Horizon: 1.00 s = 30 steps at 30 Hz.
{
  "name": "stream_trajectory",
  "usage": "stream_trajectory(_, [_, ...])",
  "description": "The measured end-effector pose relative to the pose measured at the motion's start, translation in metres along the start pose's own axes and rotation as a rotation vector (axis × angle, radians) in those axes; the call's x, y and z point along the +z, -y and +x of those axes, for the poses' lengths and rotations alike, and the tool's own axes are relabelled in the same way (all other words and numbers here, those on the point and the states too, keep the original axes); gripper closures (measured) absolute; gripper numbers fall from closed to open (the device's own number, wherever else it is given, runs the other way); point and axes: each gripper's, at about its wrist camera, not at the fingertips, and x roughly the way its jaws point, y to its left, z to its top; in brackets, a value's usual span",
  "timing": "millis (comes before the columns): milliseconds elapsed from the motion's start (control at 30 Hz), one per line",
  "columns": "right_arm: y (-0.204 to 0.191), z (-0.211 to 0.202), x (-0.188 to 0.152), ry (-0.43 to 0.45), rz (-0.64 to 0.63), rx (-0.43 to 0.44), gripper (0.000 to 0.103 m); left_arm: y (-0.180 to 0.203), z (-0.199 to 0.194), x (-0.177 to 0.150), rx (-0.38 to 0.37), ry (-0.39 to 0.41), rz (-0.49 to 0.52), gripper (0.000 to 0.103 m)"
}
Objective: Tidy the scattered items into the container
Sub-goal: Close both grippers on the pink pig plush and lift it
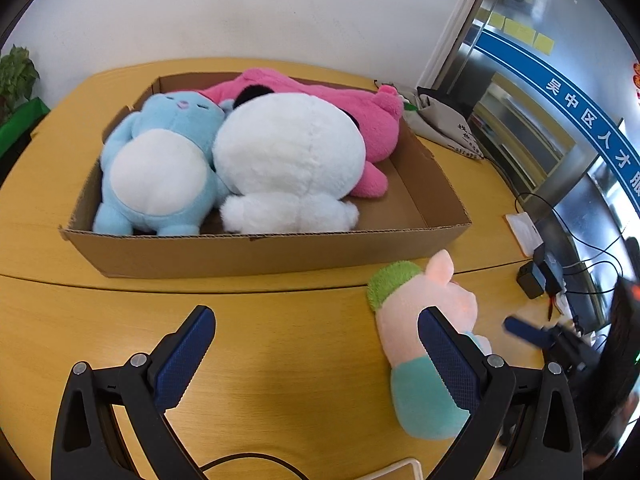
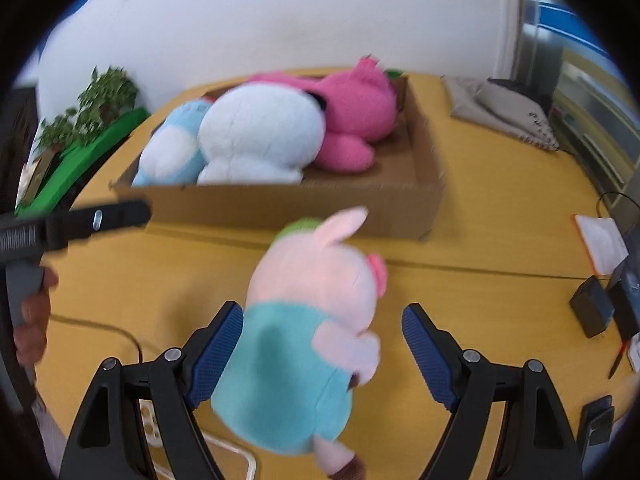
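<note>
A cardboard box (image 1: 256,252) (image 2: 360,204) on the yellow table holds a blue plush (image 1: 152,168) (image 2: 172,148), a white plush (image 1: 288,160) (image 2: 256,132) and a pink plush (image 1: 372,128) (image 2: 356,116). A pale pink pig plush in a teal shirt (image 1: 420,336) (image 2: 308,320) lies on the table in front of the box. My left gripper (image 1: 316,344) is open and empty, left of the pig. My right gripper (image 2: 324,344) is open, with its jaws either side of the pig's teal body; it also shows at the right of the left wrist view (image 1: 532,332).
A grey cloth bag (image 1: 444,124) (image 2: 508,112) lies behind the box on the right. A black adapter (image 1: 532,280) (image 2: 592,308), cables and a white notepad (image 2: 600,248) sit at the right edge. Green plants (image 2: 92,108) stand at the left. A white cable lies near me.
</note>
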Motion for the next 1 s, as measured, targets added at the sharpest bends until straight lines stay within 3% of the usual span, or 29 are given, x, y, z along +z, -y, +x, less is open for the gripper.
stream_trajectory(167, [-0.003, 0.022, -0.015, -0.029, 0.031, 0.09, 0.02, 0.011, 0.021, -0.001, -0.053, -0.057, 0.001, 0.0])
stream_trajectory(467, [-0.01, 0.018, -0.024, -0.02, 0.002, 0.138, 0.022, 0.024, 0.073, -0.01, -0.157, -0.193, -0.046, 0.0])
stream_trajectory(600, [-0.009, 0.018, -0.028, -0.013, 0.015, 0.155, 0.022, 0.033, 0.082, -0.012, -0.208, -0.218, -0.049, 0.001])
stream_trajectory(633, [-0.007, 0.018, -0.029, -0.014, 0.027, 0.162, 0.022, 0.034, 0.085, -0.013, -0.227, -0.227, -0.052, 0.003])
stream_trajectory(767, [0.002, 0.014, -0.03, -0.021, 0.077, 0.172, 0.02, 0.035, 0.093, -0.013, -0.313, -0.265, -0.078, 0.024])
stream_trajectory(1000, [-0.003, 0.0, -0.04, -0.06, -0.029, 0.157, 0.019, 0.046, 0.089, -0.011, -0.286, -0.255, -0.026, 0.031])
